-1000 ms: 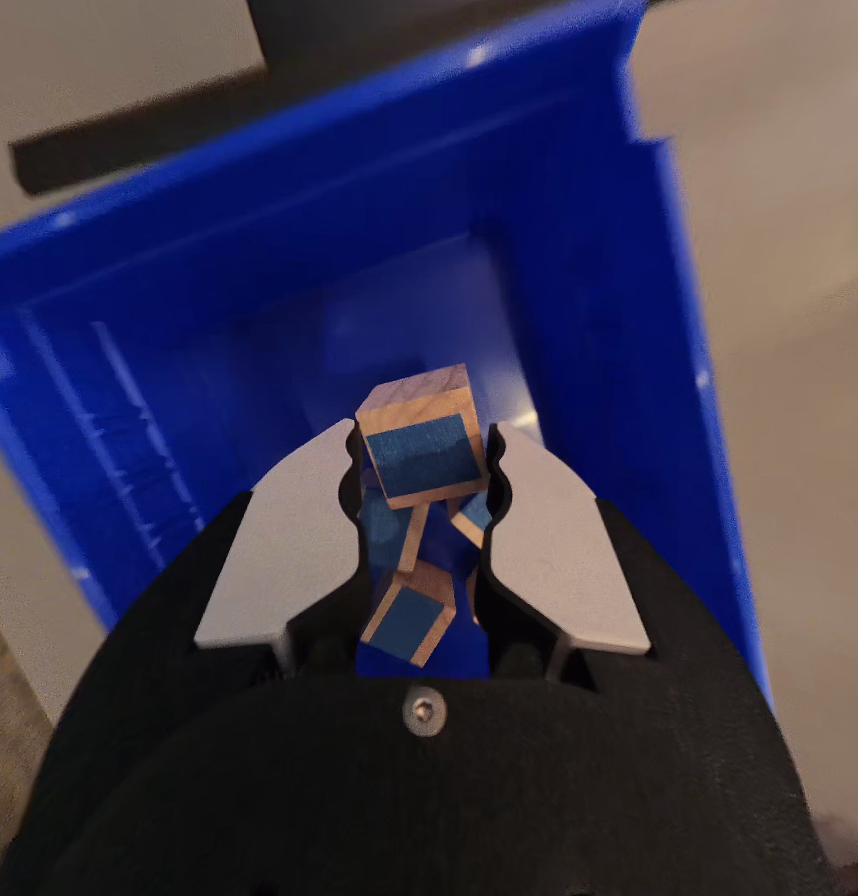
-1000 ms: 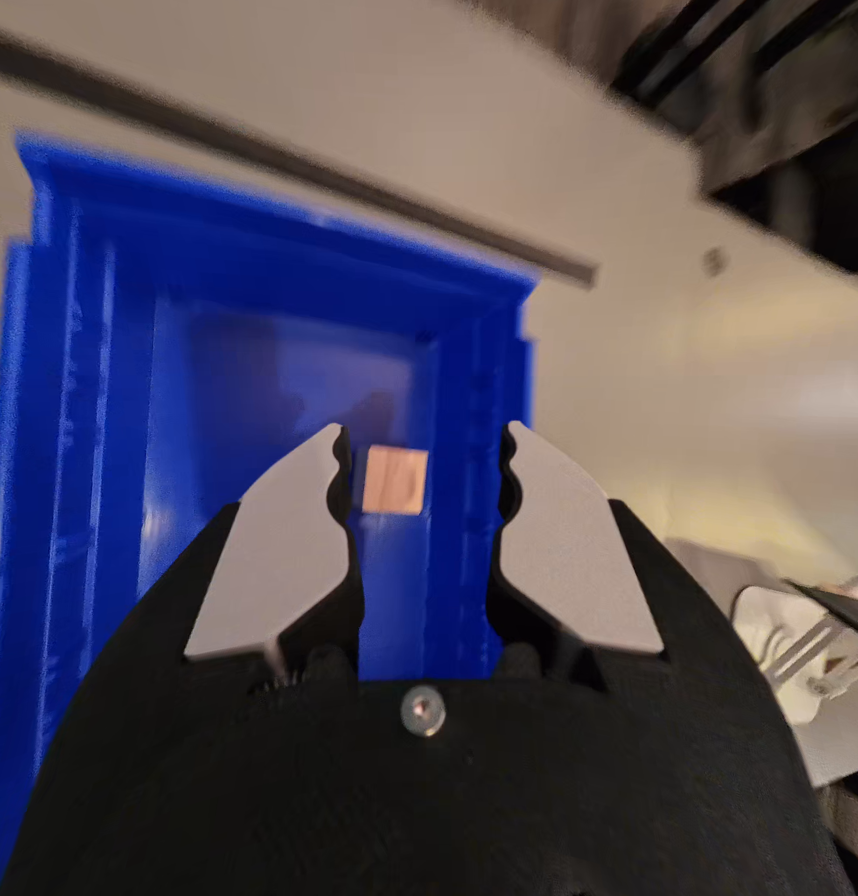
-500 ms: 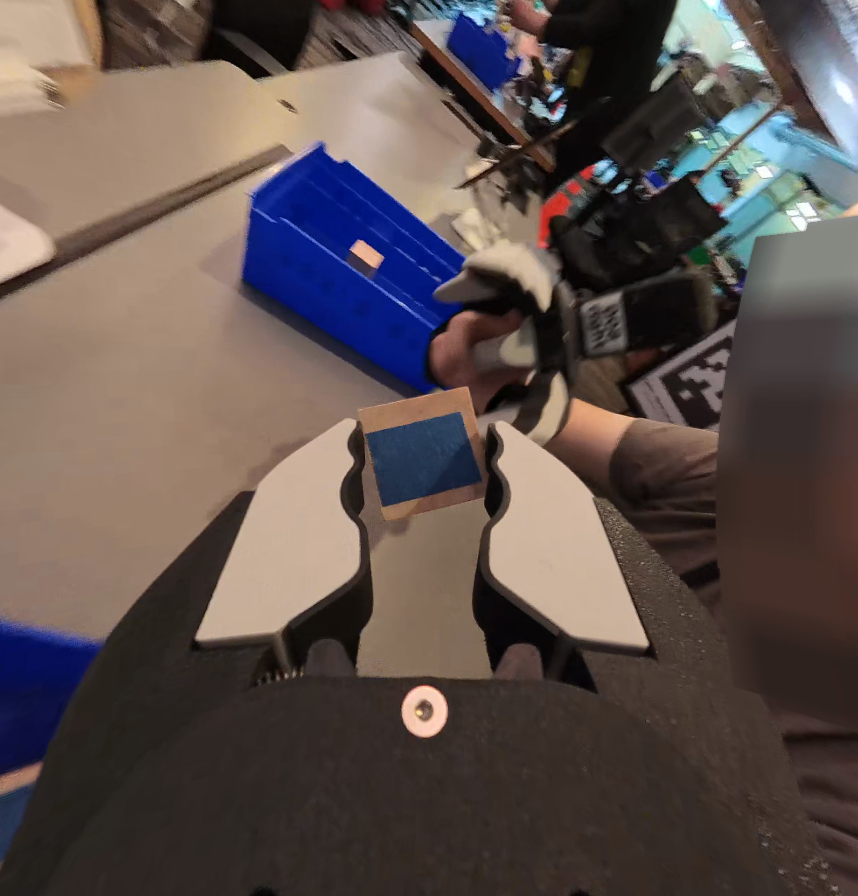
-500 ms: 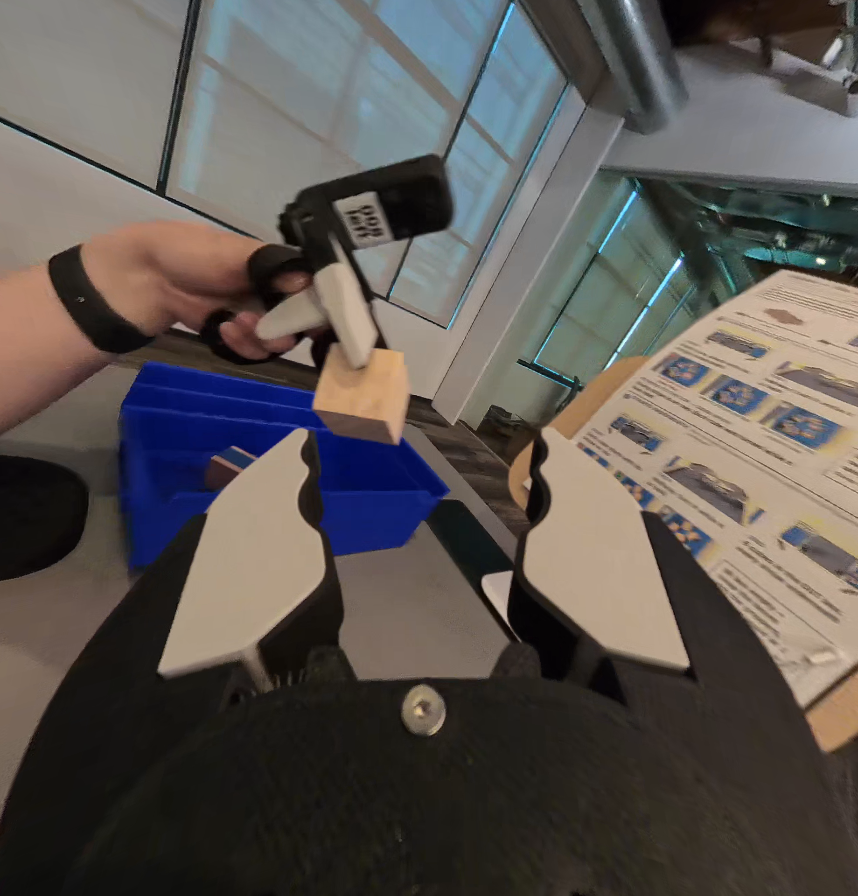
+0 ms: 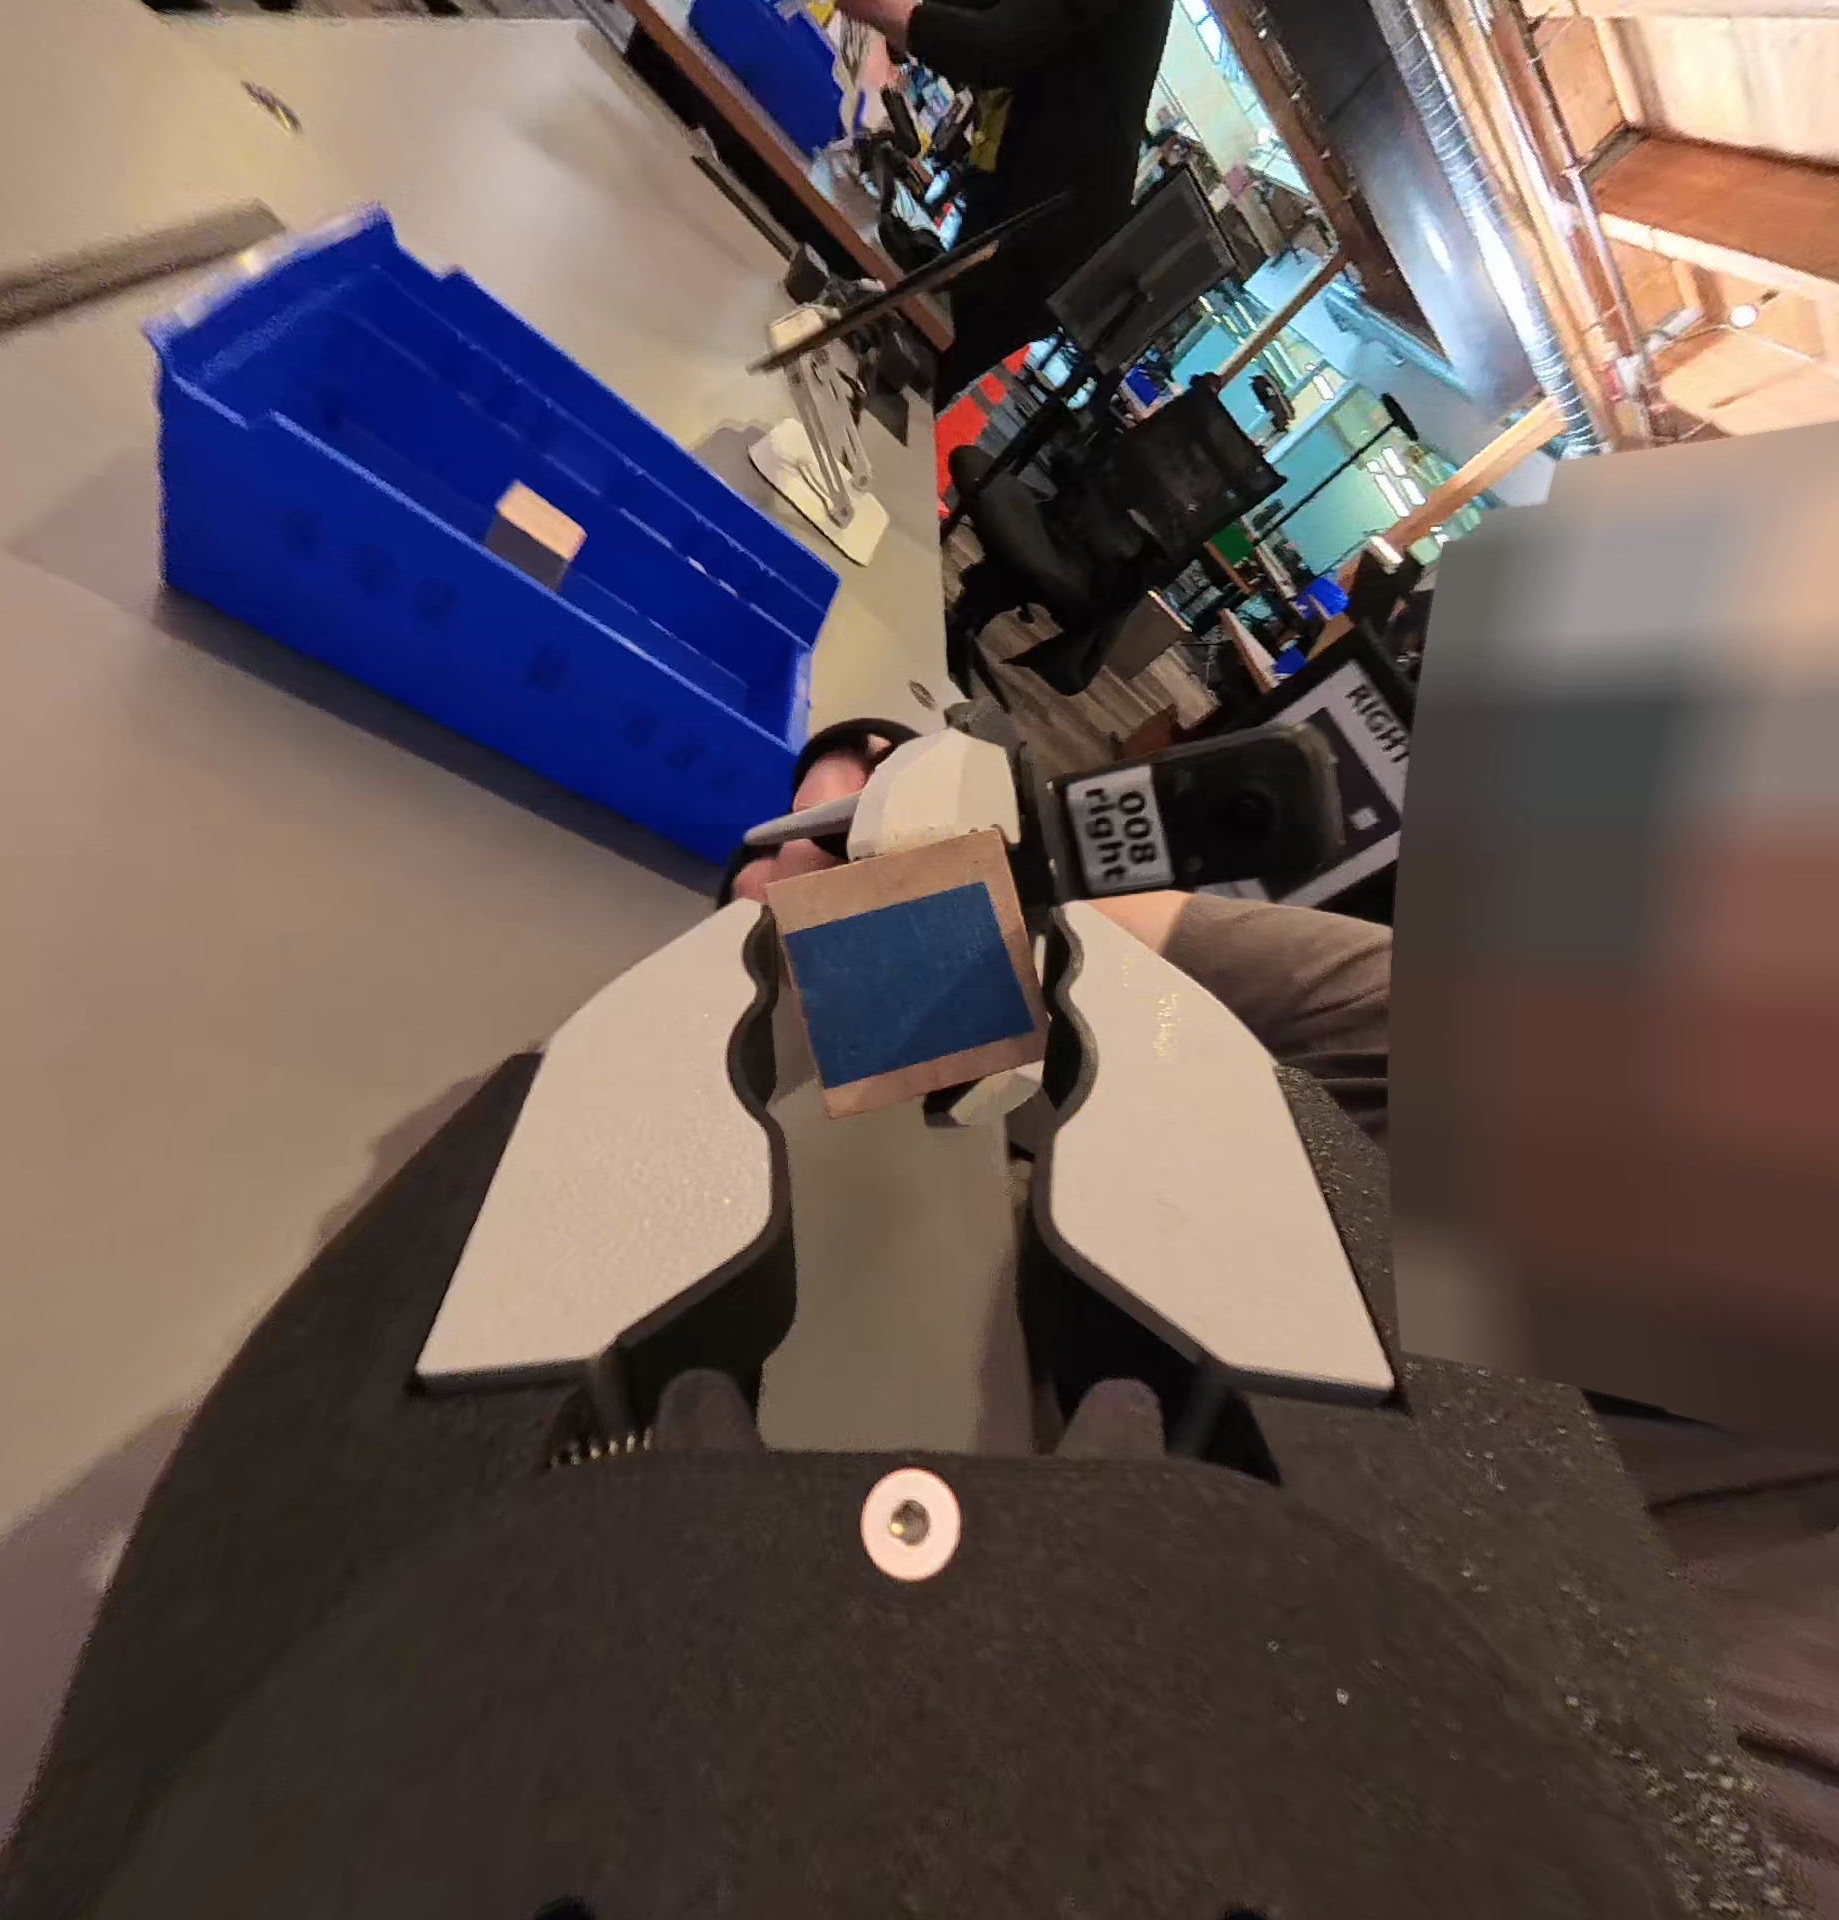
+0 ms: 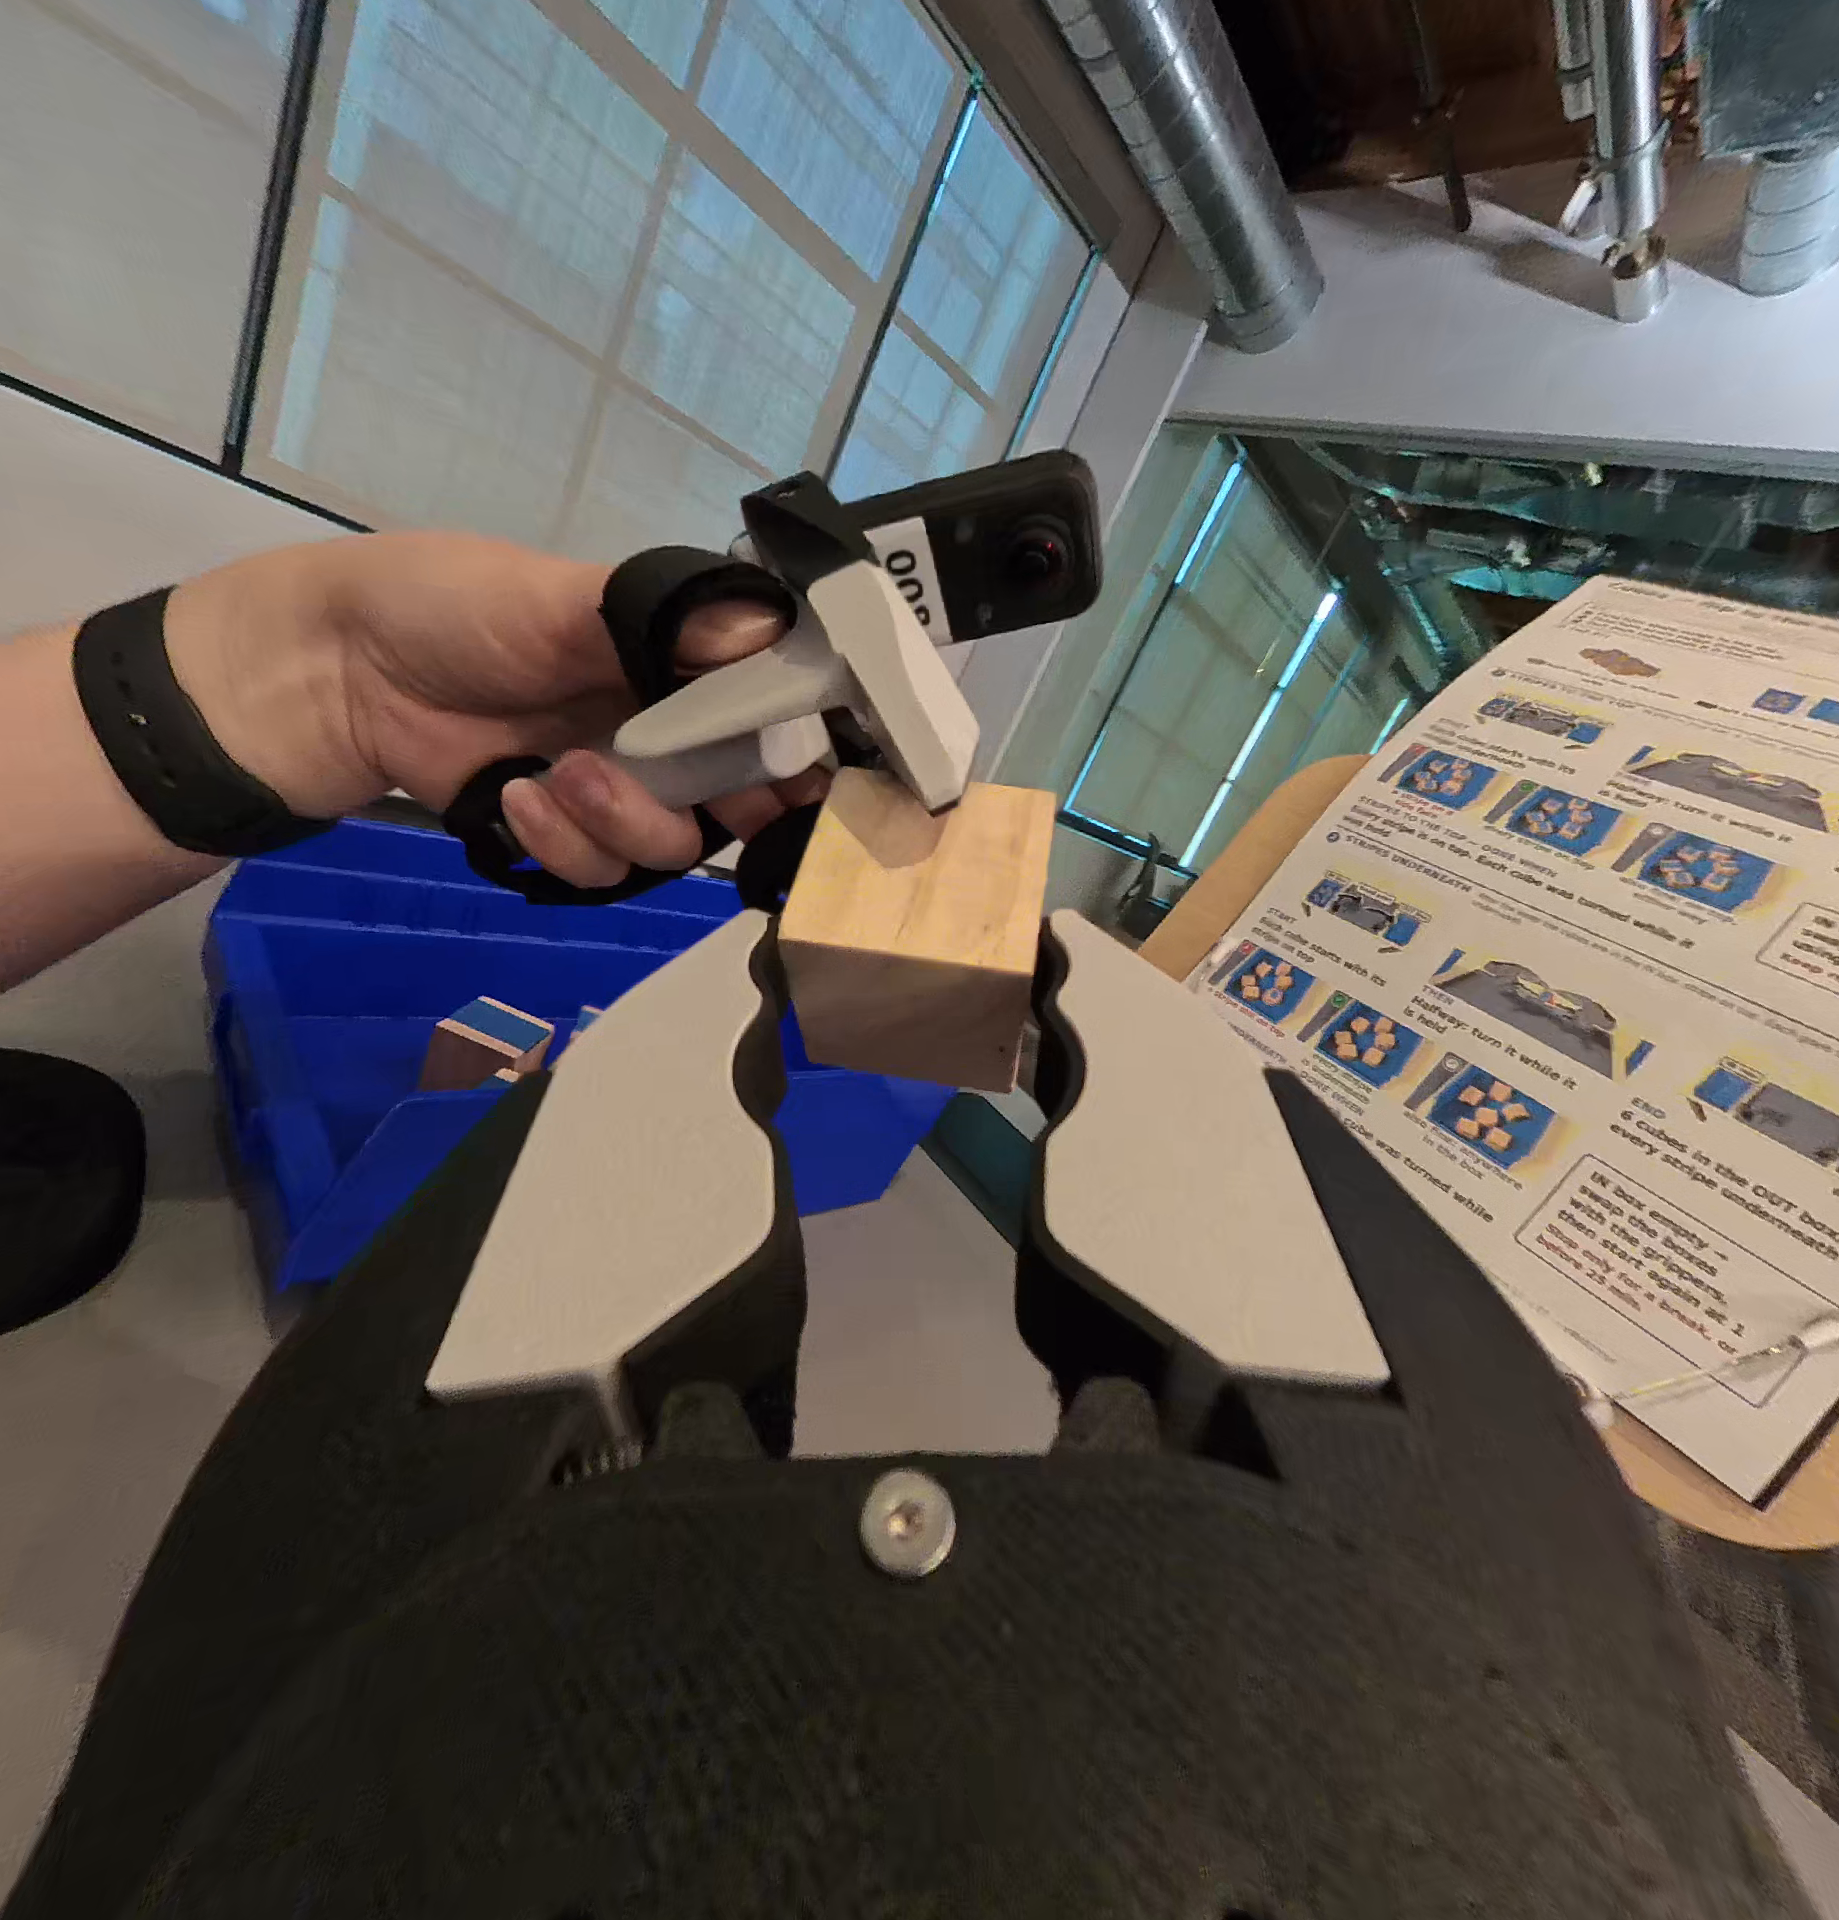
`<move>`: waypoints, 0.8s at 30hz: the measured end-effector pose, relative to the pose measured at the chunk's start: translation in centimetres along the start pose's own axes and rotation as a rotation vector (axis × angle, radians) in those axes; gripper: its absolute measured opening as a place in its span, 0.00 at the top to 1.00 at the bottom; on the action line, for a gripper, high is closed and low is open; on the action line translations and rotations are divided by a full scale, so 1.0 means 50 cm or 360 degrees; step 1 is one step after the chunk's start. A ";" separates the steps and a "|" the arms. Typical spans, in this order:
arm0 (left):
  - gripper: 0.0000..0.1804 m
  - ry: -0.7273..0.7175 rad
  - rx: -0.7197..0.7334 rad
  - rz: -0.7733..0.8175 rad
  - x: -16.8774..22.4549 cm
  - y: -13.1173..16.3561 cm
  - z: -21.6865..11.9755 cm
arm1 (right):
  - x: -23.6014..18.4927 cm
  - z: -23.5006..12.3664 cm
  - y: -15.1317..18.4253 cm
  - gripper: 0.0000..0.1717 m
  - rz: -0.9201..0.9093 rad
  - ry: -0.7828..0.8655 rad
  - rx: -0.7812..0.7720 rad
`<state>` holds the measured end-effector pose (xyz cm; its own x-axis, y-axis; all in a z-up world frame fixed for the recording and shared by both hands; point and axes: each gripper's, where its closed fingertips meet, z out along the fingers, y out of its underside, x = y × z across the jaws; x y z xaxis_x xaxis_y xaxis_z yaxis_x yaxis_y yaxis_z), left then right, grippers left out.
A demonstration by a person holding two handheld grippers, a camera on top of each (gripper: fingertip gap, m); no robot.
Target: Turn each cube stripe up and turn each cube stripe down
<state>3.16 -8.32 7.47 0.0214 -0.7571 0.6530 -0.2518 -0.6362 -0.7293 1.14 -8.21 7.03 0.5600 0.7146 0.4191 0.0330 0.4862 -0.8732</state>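
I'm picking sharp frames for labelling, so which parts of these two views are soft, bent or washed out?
Left wrist view: the cube with its blue patch is sharp, the far blue bin and table edge smear, and a mosaic patch covers the right side. Right wrist view: the cube and hand are crisp, the window frames bow from the wide lens, and the instruction sheet blurs toward its edge.

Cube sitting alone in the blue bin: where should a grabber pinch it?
Probably pinch two opposite side faces of the cube, coming straight down from above: the walls of the blue bin block sideways reach, and flat faces suit flat pads.
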 end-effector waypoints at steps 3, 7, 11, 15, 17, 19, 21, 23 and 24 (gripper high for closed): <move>0.75 -0.0230 0.0138 0.0338 0.004 -0.036 -0.023 | 0.033 -0.003 -0.021 0.74 0.0038 -0.0112 -0.0095; 0.74 -0.0421 0.0354 0.0664 0.044 -0.078 -0.087 | 0.187 -0.067 -0.041 0.73 0.0115 -0.0072 -0.0514; 0.73 -0.0516 0.0487 0.0737 0.062 -0.089 -0.145 | 0.351 -0.273 0.097 0.74 0.0555 0.0203 -0.1406; 0.75 -0.0655 0.0451 0.0713 0.039 -0.081 -0.174 | 0.389 -0.440 0.287 0.73 0.1116 0.0374 -0.2080; 0.78 -0.0761 0.0407 0.0725 0.024 -0.077 -0.188 | 0.378 -0.488 0.361 0.73 0.1247 0.0376 -0.2360; 0.79 -0.0902 0.0420 0.0757 0.011 -0.081 -0.208 | 0.359 -0.516 0.411 0.73 0.1338 0.0352 -0.2552; 0.79 -0.0968 0.0409 0.0748 0.005 -0.079 -0.222 | 0.354 -0.534 0.446 0.73 0.1358 0.0384 -0.2679; 0.78 -0.0982 0.0395 0.0725 0.005 -0.075 -0.231 | 0.352 -0.536 0.468 0.73 0.1363 0.0404 -0.2719; 0.78 -0.0990 0.0399 0.0727 0.006 -0.075 -0.235 | 0.351 -0.536 0.475 0.73 0.1375 0.0411 -0.2725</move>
<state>-7.25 -4.42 12.79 0.5214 -0.8473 0.1006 -0.1428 -0.2029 -0.9687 33.94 2.44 -13.01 0.9504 0.2970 -0.0927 0.2832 -0.9492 -0.1373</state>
